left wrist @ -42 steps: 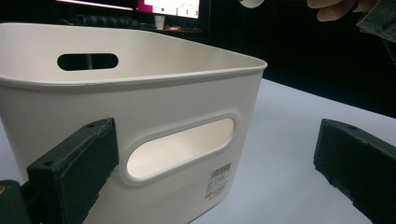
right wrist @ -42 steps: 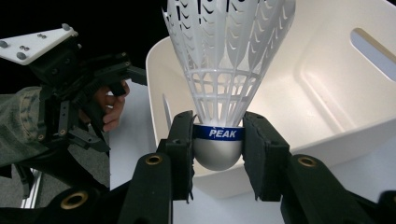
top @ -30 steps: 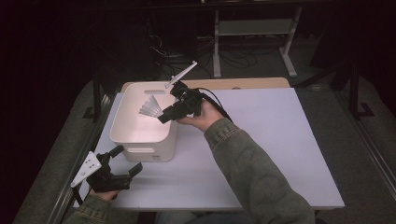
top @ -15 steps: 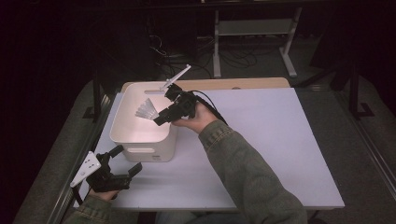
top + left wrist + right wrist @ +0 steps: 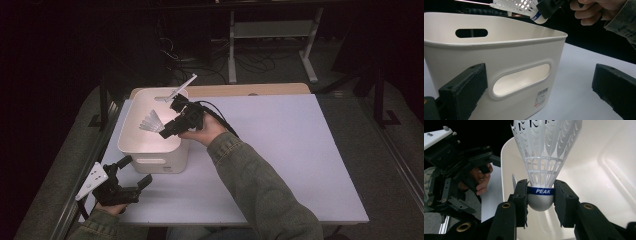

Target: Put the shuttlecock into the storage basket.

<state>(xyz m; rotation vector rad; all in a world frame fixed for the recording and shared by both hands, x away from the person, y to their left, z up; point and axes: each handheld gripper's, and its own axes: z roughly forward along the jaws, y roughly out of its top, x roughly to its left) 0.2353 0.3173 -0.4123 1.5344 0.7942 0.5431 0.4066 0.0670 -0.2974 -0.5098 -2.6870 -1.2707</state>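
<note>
A white plastic shuttlecock is clamped at its rounded cork base, just below a blue band printed "PEAK", between the two pads of the right gripper. The jaws are closed snugly on either side of the cork; the skirt projects straight out beyond the fingertips. In the high view the shuttlecock is held above the open mouth of a white bin, skirt pointing toward the far-left interior, with the right gripper over the bin's right rim. From the left gripper view the shuttlecock is seen above the bin's rim, apart from it.

The left gripper is held near the front-left table edge, just in front of the bin. Its jaws are spread wide, and nothing is gripped; one pad is seen in front of the bin's wall beside the handle slot, and contact cannot be told. The bin rests on a white table.
</note>
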